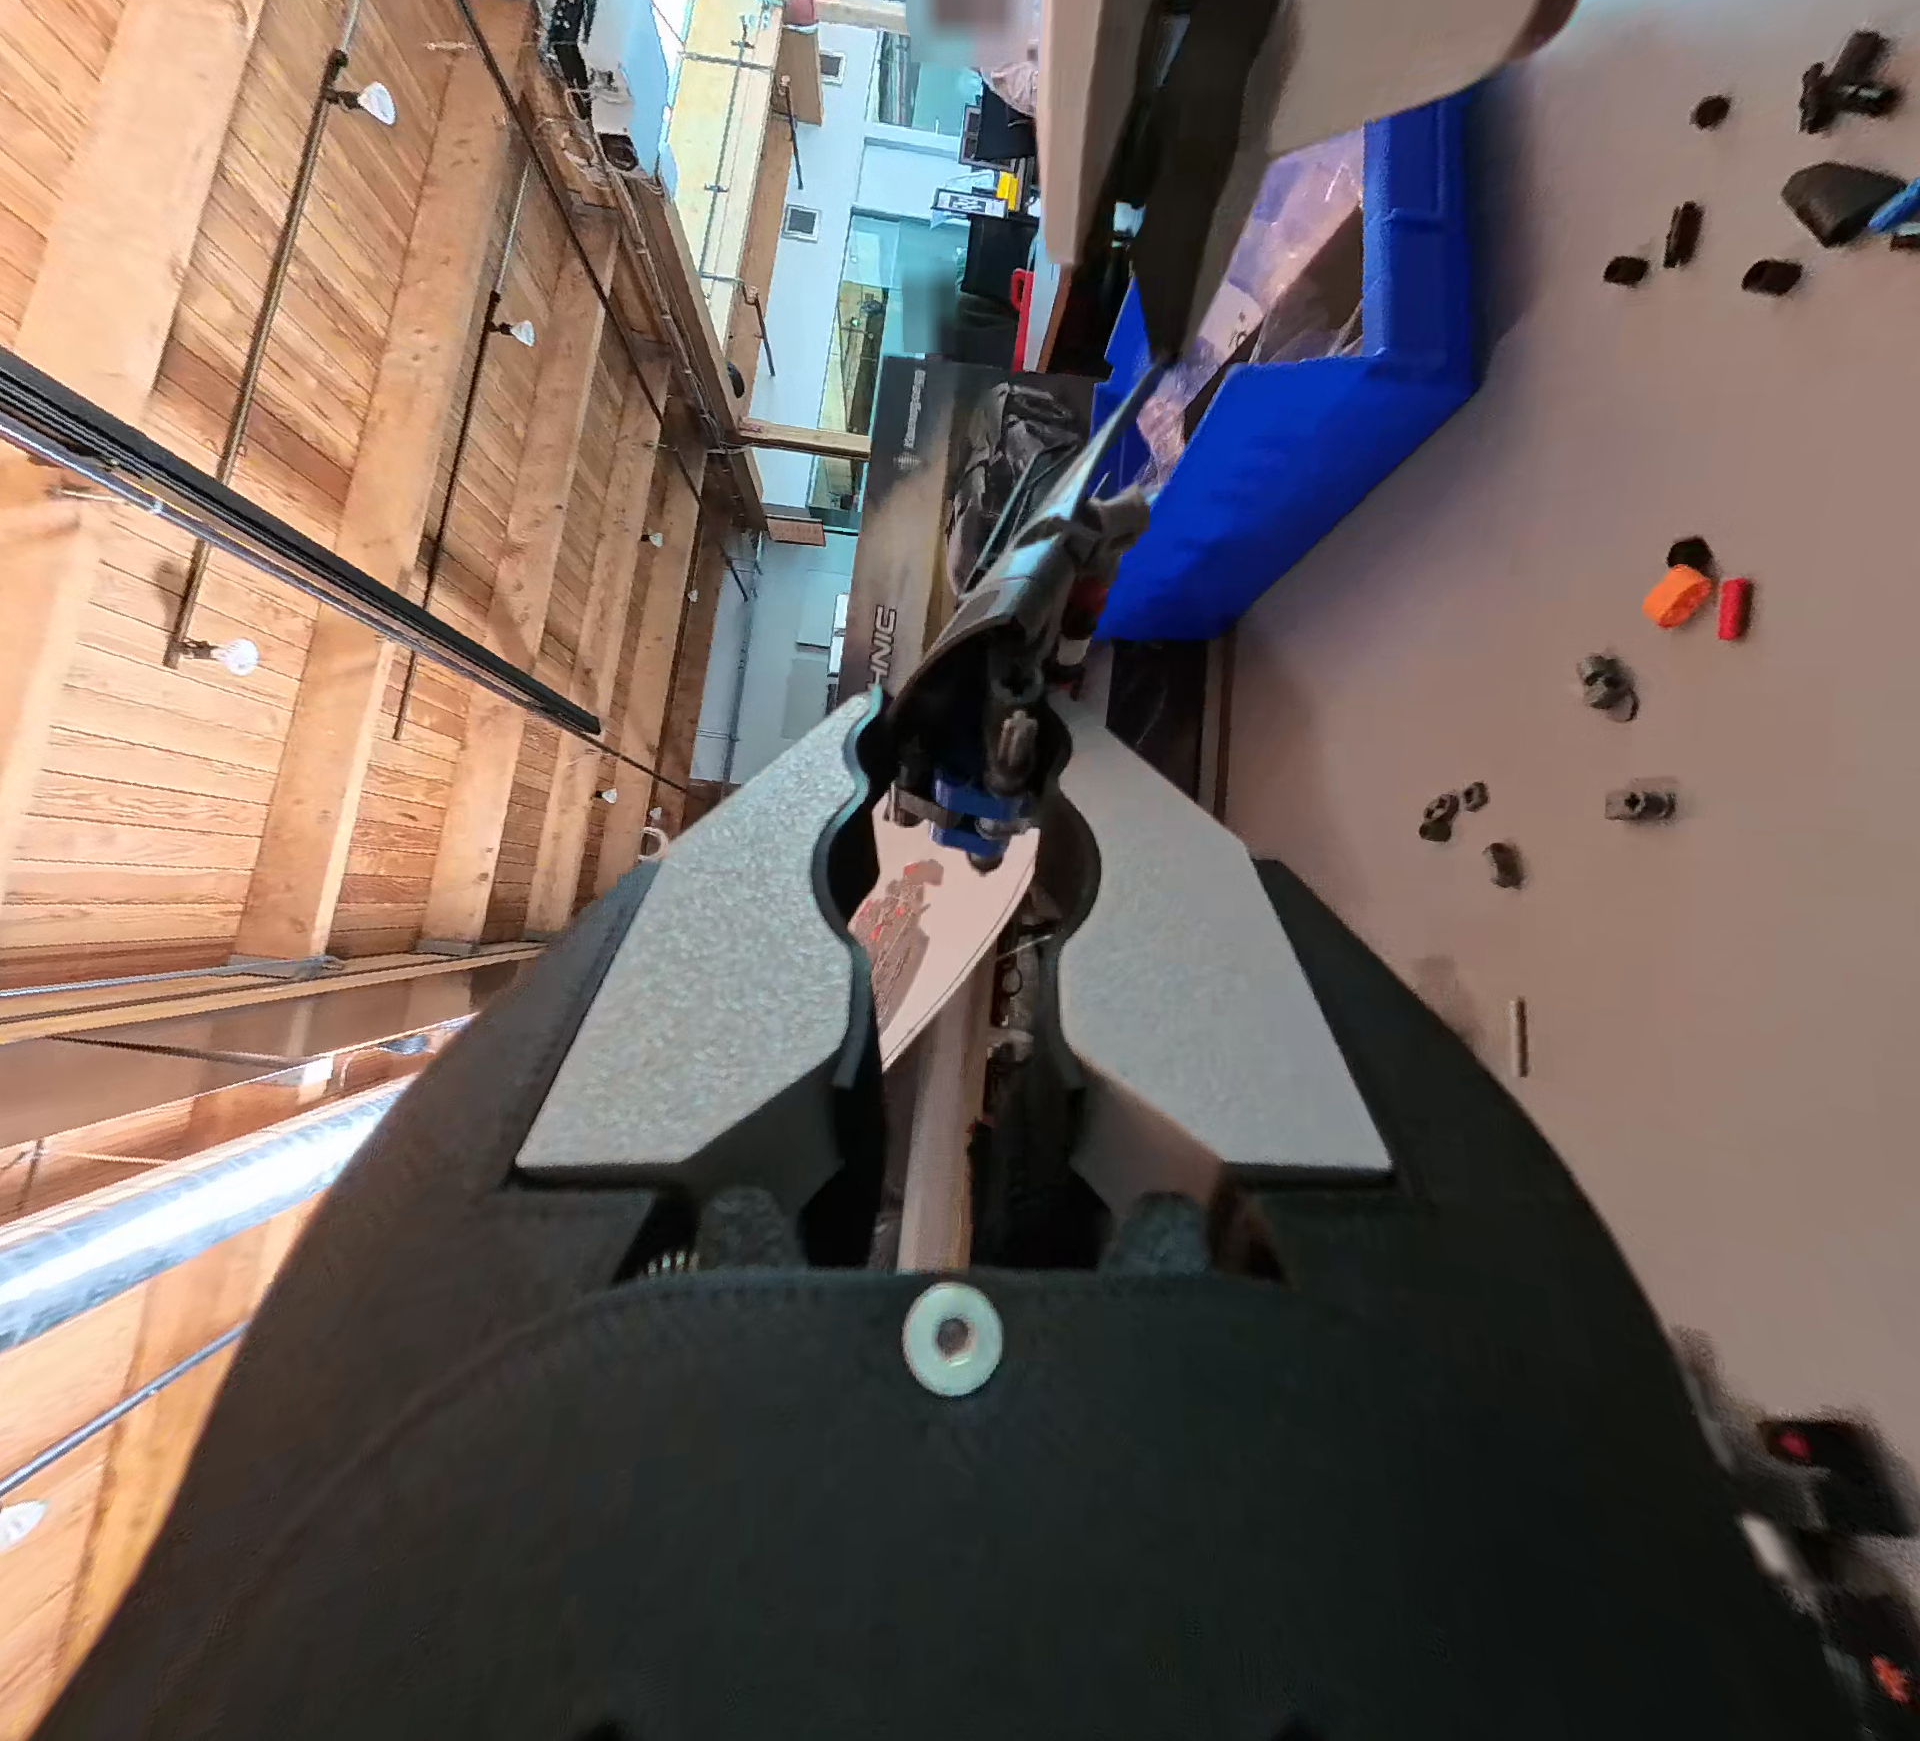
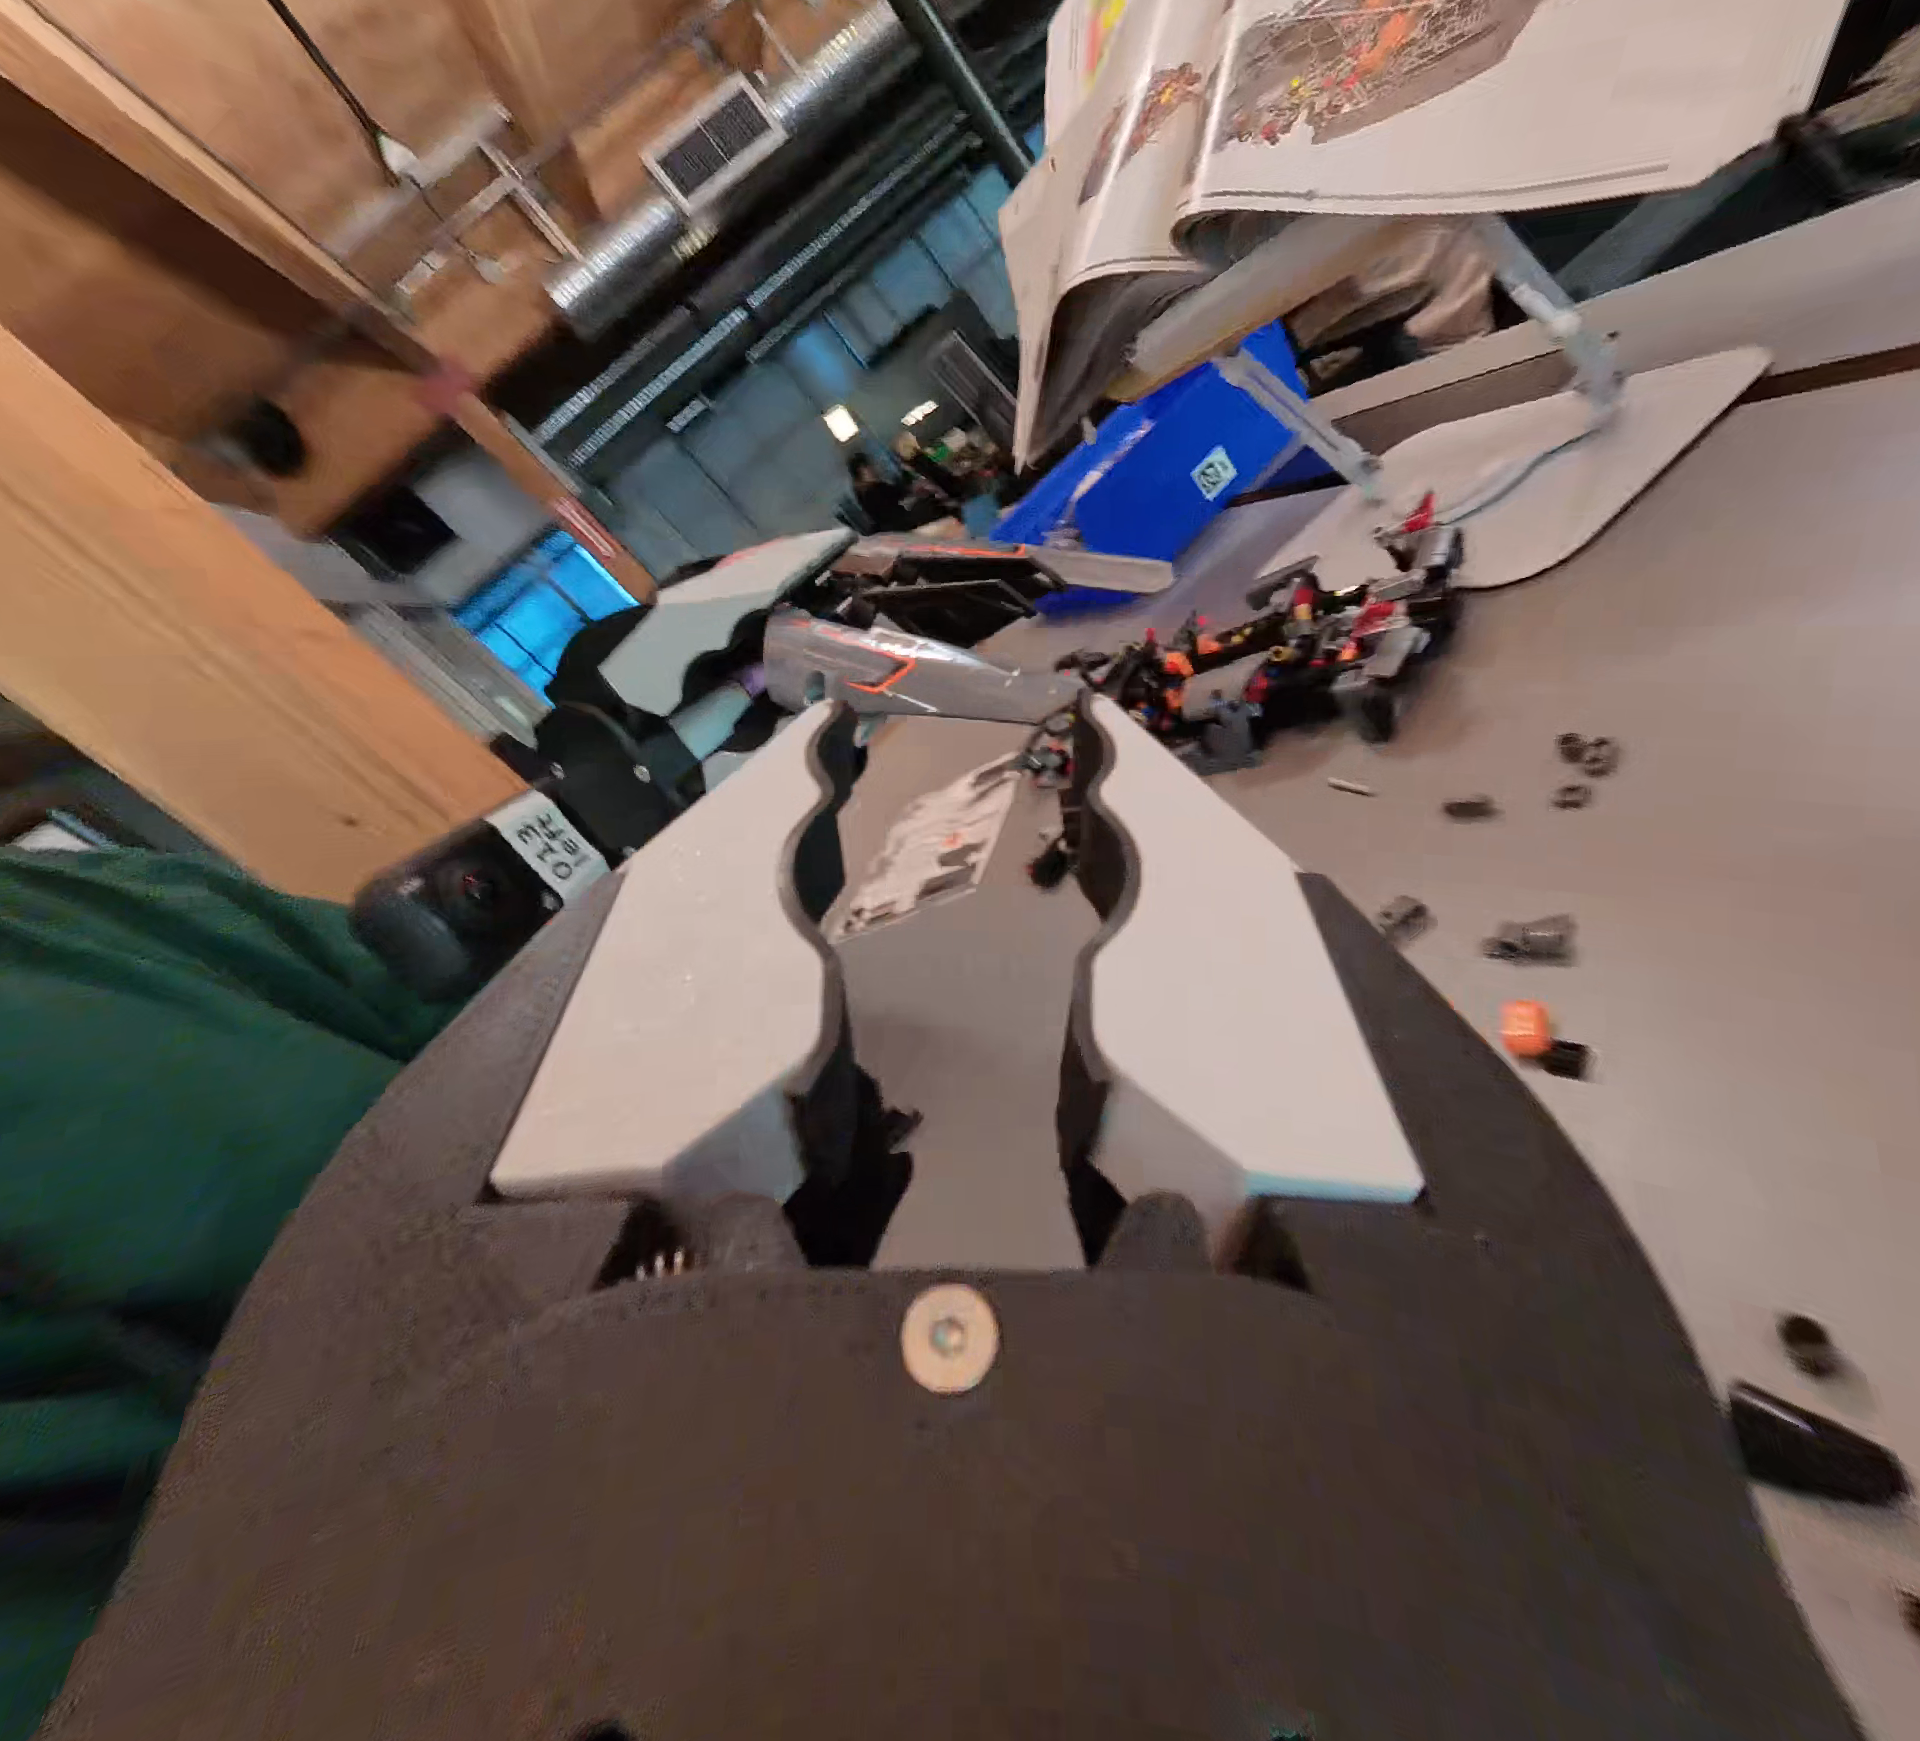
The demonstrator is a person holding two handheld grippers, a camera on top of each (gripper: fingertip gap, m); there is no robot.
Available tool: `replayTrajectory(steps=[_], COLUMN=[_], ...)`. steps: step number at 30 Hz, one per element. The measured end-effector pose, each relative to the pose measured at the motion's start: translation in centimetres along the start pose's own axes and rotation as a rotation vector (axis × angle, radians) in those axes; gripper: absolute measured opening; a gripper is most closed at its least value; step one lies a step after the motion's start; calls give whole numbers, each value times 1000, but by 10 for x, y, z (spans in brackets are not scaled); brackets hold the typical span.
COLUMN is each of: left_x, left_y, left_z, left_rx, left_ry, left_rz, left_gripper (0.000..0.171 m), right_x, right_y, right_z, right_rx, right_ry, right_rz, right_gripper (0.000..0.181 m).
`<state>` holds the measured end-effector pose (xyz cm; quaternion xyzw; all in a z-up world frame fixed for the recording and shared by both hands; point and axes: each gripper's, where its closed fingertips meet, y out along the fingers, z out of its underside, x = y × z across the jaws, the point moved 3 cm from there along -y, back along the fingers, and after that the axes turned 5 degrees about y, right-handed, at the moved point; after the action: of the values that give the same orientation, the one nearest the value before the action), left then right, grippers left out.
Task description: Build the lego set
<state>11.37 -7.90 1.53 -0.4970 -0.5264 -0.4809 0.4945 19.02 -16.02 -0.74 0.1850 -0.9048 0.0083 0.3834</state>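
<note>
My left gripper (image 1: 966, 756) is shut on a lego body assembly (image 1: 1003, 642), a long grey and black panel with blue pins at the gripped end, held up off the table. In the right wrist view the same assembly (image 2: 904, 668) shows grey with orange stripes, with the left gripper (image 2: 727, 642) behind it. My right gripper (image 2: 961, 715) is open and empty, its fingertips just below the panel's tip. A small dark part (image 2: 1049, 756) hangs beside its right fingertip. The partly built lego chassis (image 2: 1309, 652) lies on the grey table (image 2: 1558, 860) to the right.
An open instruction booklet (image 2: 1455, 29) rests on a stand over a blue bin (image 2: 1143, 476). A printed sheet (image 2: 935, 850) lies flat under my right gripper. Loose pieces are scattered on the table, among them an orange one (image 2: 1525, 1026) and small black ones (image 2: 1527, 938). A green sleeve (image 2: 156, 1068) is at left. The tips of one gripper are about 8 cm away from the tips of the other.
</note>
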Motion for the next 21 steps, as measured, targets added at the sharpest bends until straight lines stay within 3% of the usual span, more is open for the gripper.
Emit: replayTrajectory(steps=[2,5,11,21], left_x=[-1,-2,-7,-11], left_y=[-7,-16,-30,-54], left_z=[6,11,16,52], left_rx=[7,22,30,97], left_ry=[-1,-9,-49,-206], left_rz=[2,2,-15,-17], left_gripper=[23,23,23,33], right_x=[-4,-1,14,30], right_y=[3,20,62,103], right_z=[1,10,23,22], right_rx=[-23,9,27,46], right_ry=[19,78,118,40], right_rz=[-15,-70,-188,-254], right_gripper=[38,50,23,7])
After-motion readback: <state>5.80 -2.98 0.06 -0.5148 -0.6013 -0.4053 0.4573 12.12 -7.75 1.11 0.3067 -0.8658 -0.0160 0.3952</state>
